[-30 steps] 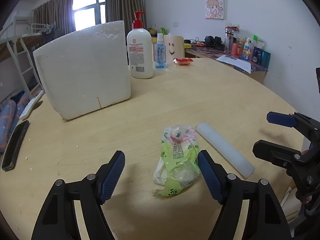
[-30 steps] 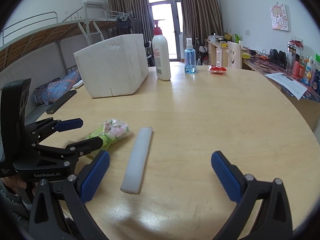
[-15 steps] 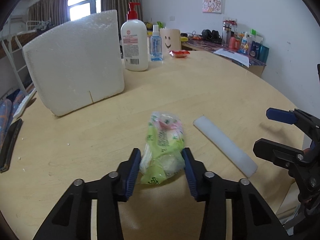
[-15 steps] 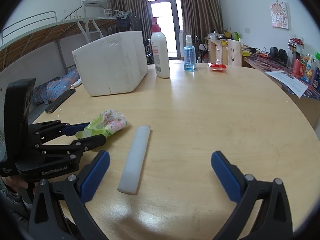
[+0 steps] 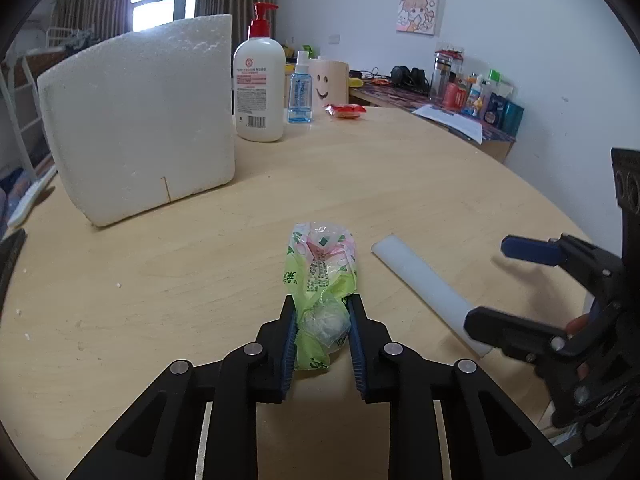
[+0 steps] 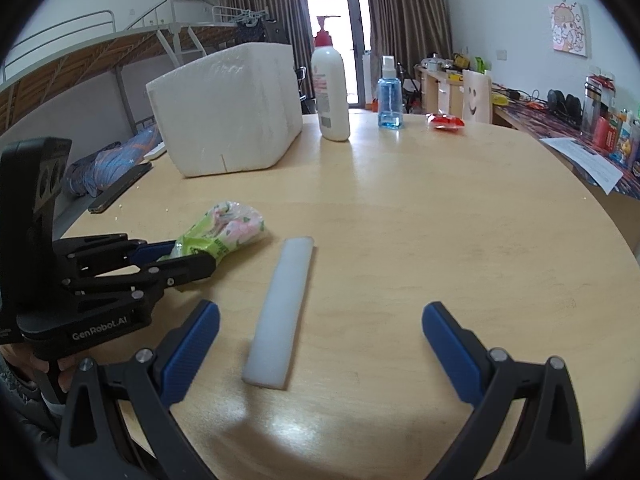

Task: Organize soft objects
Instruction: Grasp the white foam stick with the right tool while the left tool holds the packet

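A green and pink plastic tissue pack (image 5: 320,264) lies on the round wooden table (image 5: 400,168). My left gripper (image 5: 322,316) is shut on its near end; the pack also shows in the right wrist view (image 6: 228,228), with the left gripper (image 6: 192,256) clamped on it. A white foam strip (image 5: 424,288) lies to the right of the pack, also seen in the right wrist view (image 6: 282,308). My right gripper (image 6: 320,316) is open and empty, its jaws wide apart just short of the strip's near end. It shows at the right in the left wrist view (image 5: 516,284).
A white foam box (image 5: 140,120) stands at the back left. Behind it are a lotion pump bottle (image 5: 260,80), a blue spray bottle (image 5: 300,92), a smiley cup (image 5: 330,84) and a red packet (image 5: 345,110). A dark flat object (image 6: 120,190) lies at the table's left edge.
My left gripper has closed from wide open onto the near end of the tissue pack. The right gripper has stayed open near the foam strip.
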Motion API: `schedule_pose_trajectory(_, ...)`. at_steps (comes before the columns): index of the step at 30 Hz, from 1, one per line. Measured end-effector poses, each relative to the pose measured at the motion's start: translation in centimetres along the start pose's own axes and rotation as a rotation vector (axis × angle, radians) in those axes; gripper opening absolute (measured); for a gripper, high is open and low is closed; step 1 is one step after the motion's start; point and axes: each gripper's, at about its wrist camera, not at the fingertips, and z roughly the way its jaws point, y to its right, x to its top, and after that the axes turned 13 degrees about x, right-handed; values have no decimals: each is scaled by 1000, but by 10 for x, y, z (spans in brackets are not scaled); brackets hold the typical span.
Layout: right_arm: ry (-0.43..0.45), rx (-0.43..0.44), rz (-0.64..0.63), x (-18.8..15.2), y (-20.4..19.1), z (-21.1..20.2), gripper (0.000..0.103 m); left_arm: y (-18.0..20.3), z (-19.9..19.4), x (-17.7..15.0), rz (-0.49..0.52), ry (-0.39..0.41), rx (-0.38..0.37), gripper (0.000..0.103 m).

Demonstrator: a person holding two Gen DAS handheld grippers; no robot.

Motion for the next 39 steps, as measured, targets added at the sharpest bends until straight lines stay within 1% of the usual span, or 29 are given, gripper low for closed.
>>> schedule_pose_trajectory(6,-15,-10,-27,-2,-7,5,101,-2,0,1,-11,3,-25,23)
schedule_pose_trajectory(7,-15,-12,-33,-2,-9,6,95,-2,0,0,-12,6,-29,23)
schedule_pose_trajectory(8,-20,-11,-37,-2,-10,7,92,-2,-1,0,-13,9,-29,23)
schedule_pose_trajectory(9,-29,-10,-37,-2,-11,9,85,-2,-1,0,-13,10,-30,23)
schedule_pose_trajectory(10,-37,-12,-38,-3,-11,10,82,-3,-1,0,-14,11,-32,23)
schedule_pose_trajectory(12,-53,-29,-44,-4,-12,14,79,-3,-2,0,-16,13,-34,23)
schedule_pose_trajectory(15,-63,-46,-51,-5,-14,16,67,-4,-2,-1,-15,18,-37,23)
schedule_pose_trajectory(20,-77,-77,-63,-4,-16,17,58,-5,-5,-3,-15,28,-41,23)
schedule_pose_trajectory(22,-81,-77,-67,-4,-18,18,51,-5,-6,-4,-15,31,-44,23)
schedule_pose_trajectory(26,-96,-78,-79,-4,-22,19,43,-5,-7,-4,-15,37,-48,23)
schedule_pose_trajectory(28,-103,-73,-78,-2,-23,20,36,-5,-7,-4,-16,39,-50,23)
schedule_pose_trajectory(29,-106,-71,-79,-2,-24,20,35,-5,-8,-4,-16,41,-51,23)
schedule_pose_trajectory(31,-109,-67,-83,-2,-27,21,27,-5,-8,-4,-17,44,-53,23)
schedule_pose_trajectory(39,-88,-41,-66,-1,-26,19,21,-6,-12,-5,-17,65,-59,22)
